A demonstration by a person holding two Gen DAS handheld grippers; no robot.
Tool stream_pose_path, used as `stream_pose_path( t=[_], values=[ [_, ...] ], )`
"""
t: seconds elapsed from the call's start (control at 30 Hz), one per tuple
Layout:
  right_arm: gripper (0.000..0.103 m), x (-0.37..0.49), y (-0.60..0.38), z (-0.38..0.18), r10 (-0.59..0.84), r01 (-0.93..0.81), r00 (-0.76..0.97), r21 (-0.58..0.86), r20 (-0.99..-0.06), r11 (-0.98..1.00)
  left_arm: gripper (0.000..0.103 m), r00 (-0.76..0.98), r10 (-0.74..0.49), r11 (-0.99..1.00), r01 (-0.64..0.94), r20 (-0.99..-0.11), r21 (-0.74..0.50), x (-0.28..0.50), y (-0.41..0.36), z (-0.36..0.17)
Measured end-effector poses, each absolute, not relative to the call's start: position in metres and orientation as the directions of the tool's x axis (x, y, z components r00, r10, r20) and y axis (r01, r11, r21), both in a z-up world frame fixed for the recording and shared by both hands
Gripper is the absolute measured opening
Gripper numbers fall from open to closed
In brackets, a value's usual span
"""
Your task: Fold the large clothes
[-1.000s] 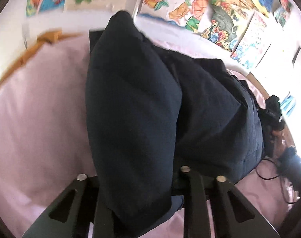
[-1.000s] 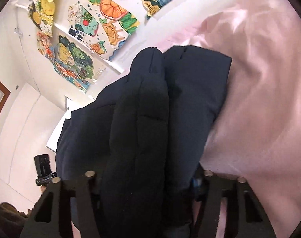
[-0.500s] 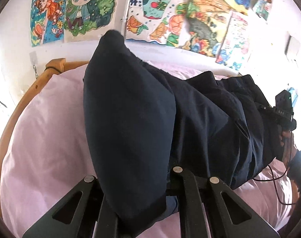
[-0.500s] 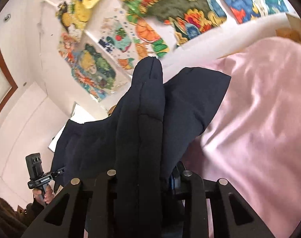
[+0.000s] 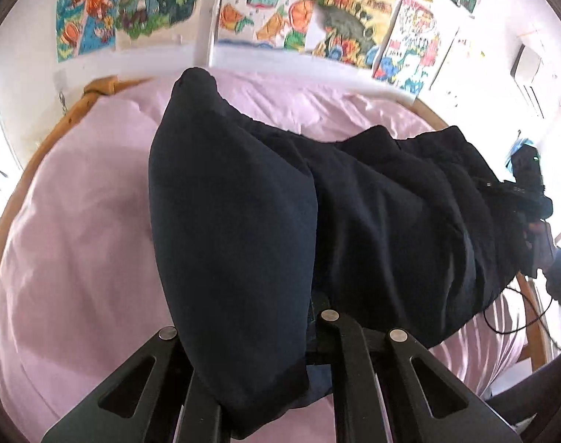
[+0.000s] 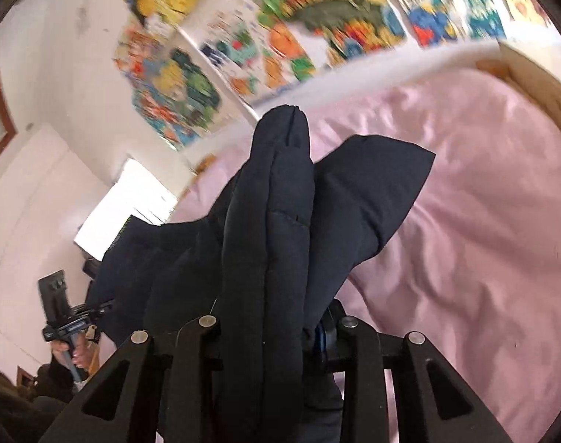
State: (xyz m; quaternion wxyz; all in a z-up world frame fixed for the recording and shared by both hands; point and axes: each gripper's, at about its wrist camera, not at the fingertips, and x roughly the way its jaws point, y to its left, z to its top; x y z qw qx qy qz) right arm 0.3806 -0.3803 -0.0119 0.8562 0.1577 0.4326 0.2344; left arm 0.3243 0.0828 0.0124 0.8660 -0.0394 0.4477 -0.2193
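Both grippers have come lower over the bed since a second ago, so more of the pink sheet (image 5: 77,251) shows and the wall drawings (image 5: 339,11) sit higher in the left view.

Only the left view shows the far bed frame (image 5: 47,140) as a brown curved rail, plus the other tool off to the right with a black cable (image 5: 516,317) under it. Only the right view shows a bright window (image 6: 129,199) and the person's hand (image 6: 73,354) gripping the other tool at the lower left. That view is blurry along the wall.

Each tool points forward and a bit down at the bed. The dark blue jacket (image 5: 243,240) hangs between them, held up above the sheet and stretched from one tool to the other.

The left gripper (image 5: 254,332) is pinched tight on a thick puffy fold of the jacket, which bulges up out of its jaws. The right gripper (image 6: 276,323) is pinched the same way on another padded fold (image 6: 276,243), and a flat flap sticks out to its right.
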Motion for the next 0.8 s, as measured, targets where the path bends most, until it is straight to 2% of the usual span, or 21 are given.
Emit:
stream_pose_path(
  t=[0.07, 0.1, 0.13, 0.17, 0.23, 0.27, 0.3, 0.33, 0.4, 0.5, 0.63, 0.67, 0.73, 0.8],
  values=[
    [0.034, 0.388, -0.386, -0.035, 0.497, -0.212, 0.495, 0.455, -0.713, 0.865, 0.008, 0.452, -0.423, 0.897, 0.332, -0.785, -0.292, 0.334, 0.084, -0.002],
    [0.041, 0.391, -0.389, -0.047, 0.474, -0.18, 0.478, 0.446, -0.74, 0.877, 0.011, 0.438, -0.428, 0.895, 0.326, -0.791, -0.304, 0.337, 0.085, -0.006],
    [0.052, 0.392, -0.393, -0.056, 0.452, -0.157, 0.463, 0.431, -0.763, 0.889, 0.015, 0.426, -0.432, 0.894, 0.316, -0.795, -0.317, 0.341, 0.085, -0.009],
    [0.058, 0.392, -0.396, -0.064, 0.421, -0.129, 0.451, 0.41, -0.787, 0.903, 0.017, 0.42, -0.433, 0.895, 0.302, -0.798, -0.327, 0.343, 0.085, -0.011],
    [0.074, 0.389, -0.403, -0.069, 0.397, -0.087, 0.455, 0.404, -0.797, 0.911, 0.029, 0.405, -0.418, 0.903, 0.283, -0.813, -0.323, 0.347, 0.084, -0.009],
    [0.078, 0.386, -0.406, -0.067, 0.376, -0.069, 0.469, 0.391, -0.799, 0.918, 0.034, 0.395, -0.405, 0.909, 0.274, -0.825, -0.315, 0.348, 0.084, -0.008],
    [0.085, 0.381, -0.407, -0.062, 0.342, -0.059, 0.49, 0.36, -0.802, 0.931, 0.046, 0.386, -0.39, 0.915, 0.262, -0.836, -0.307, 0.349, 0.083, -0.007],
    [0.09, 0.376, -0.407, -0.057, 0.305, -0.053, 0.505, 0.323, -0.808, 0.945, 0.05, 0.376, -0.372, 0.923, 0.243, -0.848, -0.297, 0.35, 0.084, -0.006],
    [0.097, 0.369, -0.403, -0.046, 0.221, -0.036, 0.522, 0.238, -0.824, 0.971, 0.05, 0.352, -0.339, 0.938, 0.197, -0.873, -0.285, 0.348, 0.089, -0.004],
    [0.103, 0.351, -0.394, -0.028, 0.096, -0.009, 0.576, 0.111, -0.812, 0.994, 0.054, 0.349, -0.297, 0.954, 0.134, -0.889, -0.267, 0.342, 0.098, 0.007],
    [0.103, 0.322, -0.371, -0.009, -0.013, -0.006, 0.637, -0.022, -0.771, 1.0, 0.064, 0.412, -0.254, 0.964, 0.038, -0.875, -0.263, 0.322, 0.107, 0.036],
    [0.103, 0.311, -0.365, -0.002, -0.019, -0.012, 0.657, -0.036, -0.754, 0.999, 0.066, 0.444, -0.233, 0.968, 0.019, -0.865, -0.251, 0.313, 0.106, 0.046],
    [0.103, 0.294, -0.354, 0.01, -0.021, -0.014, 0.691, -0.042, -0.722, 0.999, 0.078, 0.499, -0.202, 0.974, 0.012, -0.843, -0.227, 0.295, 0.102, 0.062],
    [0.103, 0.272, -0.343, 0.024, -0.01, -0.011, 0.726, -0.027, -0.687, 1.0, 0.079, 0.542, -0.181, 0.977, 0.006, -0.821, -0.212, 0.275, 0.094, 0.075]
  ],
)
